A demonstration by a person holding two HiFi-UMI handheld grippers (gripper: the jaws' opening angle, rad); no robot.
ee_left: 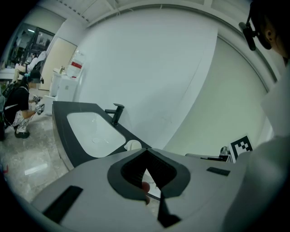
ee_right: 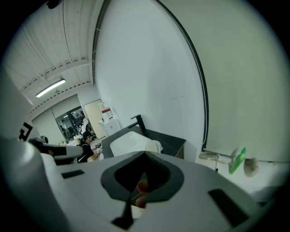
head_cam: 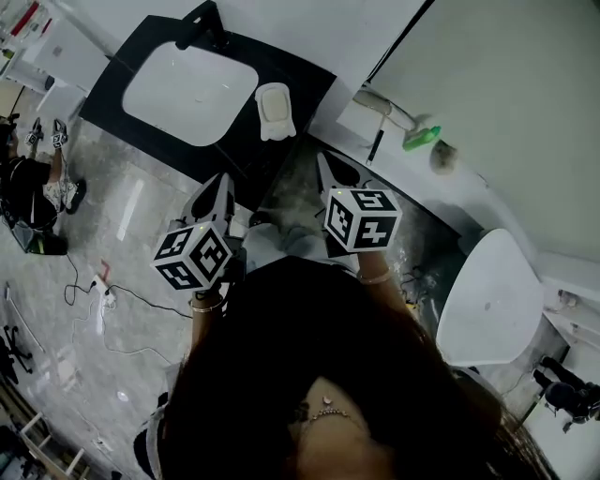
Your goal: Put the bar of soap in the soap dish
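Observation:
A white soap dish [head_cam: 275, 111] stands on the black counter [head_cam: 300, 84], just right of the basin; a pale bar seems to lie in it. The dish also peeks over the jaws in the left gripper view [ee_left: 132, 145] and the right gripper view [ee_right: 154, 146]. My left gripper [head_cam: 225, 180] and right gripper [head_cam: 324, 159] hover side by side in front of the counter, short of the dish and apart from it. Both point toward the counter. The left gripper [ee_left: 146, 150] and the right gripper [ee_right: 146, 155] have their jaws shut tip to tip with nothing held.
A white basin [head_cam: 187, 89] with a black tap [head_cam: 208, 23] fills the counter's left part. A green-headed brush [head_cam: 422, 138] lies on a ledge to the right, and a white toilet lid [head_cam: 492, 300] is further right. A person sits on the floor at far left [head_cam: 28, 187], with cables [head_cam: 103, 300] nearby.

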